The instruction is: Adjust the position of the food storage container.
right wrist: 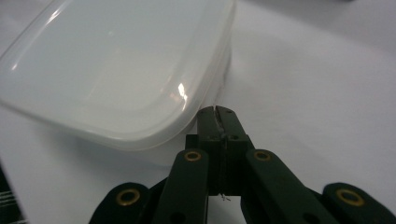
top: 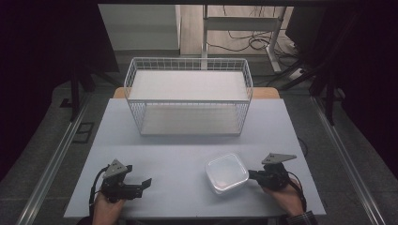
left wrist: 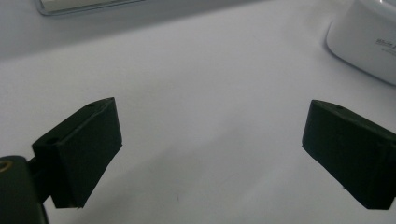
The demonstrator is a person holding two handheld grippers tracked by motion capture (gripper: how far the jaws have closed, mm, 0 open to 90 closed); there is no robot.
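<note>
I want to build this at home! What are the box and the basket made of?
The box looks like cloudy white plastic, smooth and glossy: light glints off its lid. The basket looks like thin metal wire with a white coating, judging by its open grid; the flat white panels inside could be board or plastic.

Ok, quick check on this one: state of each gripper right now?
Left gripper: open, nothing between its jaws.
Right gripper: shut, tips right at the edge of the white lidded container; whether it pinches the rim cannot be told.
</note>
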